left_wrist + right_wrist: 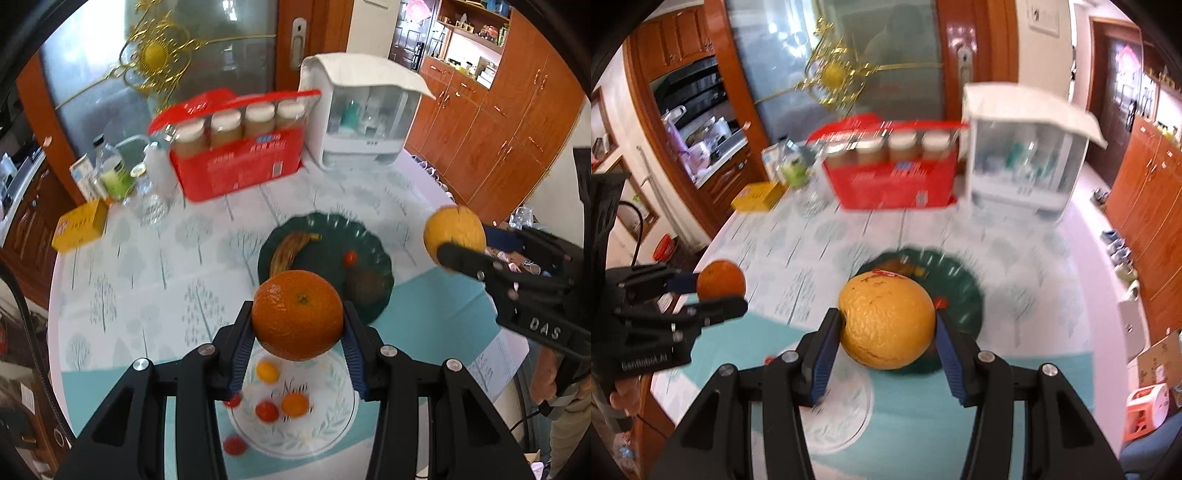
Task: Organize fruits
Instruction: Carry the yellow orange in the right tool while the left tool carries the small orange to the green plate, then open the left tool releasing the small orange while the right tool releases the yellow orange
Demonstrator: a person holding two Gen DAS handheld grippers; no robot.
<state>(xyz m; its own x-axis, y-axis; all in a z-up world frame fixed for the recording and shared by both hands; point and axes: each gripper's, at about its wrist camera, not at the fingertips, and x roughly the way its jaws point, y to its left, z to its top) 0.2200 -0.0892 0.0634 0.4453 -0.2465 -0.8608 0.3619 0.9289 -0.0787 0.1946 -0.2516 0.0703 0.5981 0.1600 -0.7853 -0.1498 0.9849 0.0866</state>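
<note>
Both fruits hang in the air over the bench (140, 258), so the step in hand looks like carrying them to a dish. The left gripper (297, 325) is clamped on an orange (297, 314), its blue pads pressed to both flanks; the right gripper (886, 332) is clamped the same way on a larger yellow fruit (885, 320). To do this well, keep each grip steady, hold the two loads well apart, lower each one over a bare part of its dish and let go only once the fruit rests there, since round fruit rolls.

The orange is deep orange, smooth and glossy, with a small green stem scar facing the camera. The yellow fruit is paler, with dimpled skin, brown scuffs and a red sticker on top. Below lie a dark green plate (380, 273) with a banana (288, 248), a small red fruit and a brown one, and nearer, a white plate (332, 439) with small red and orange fruits.
</note>
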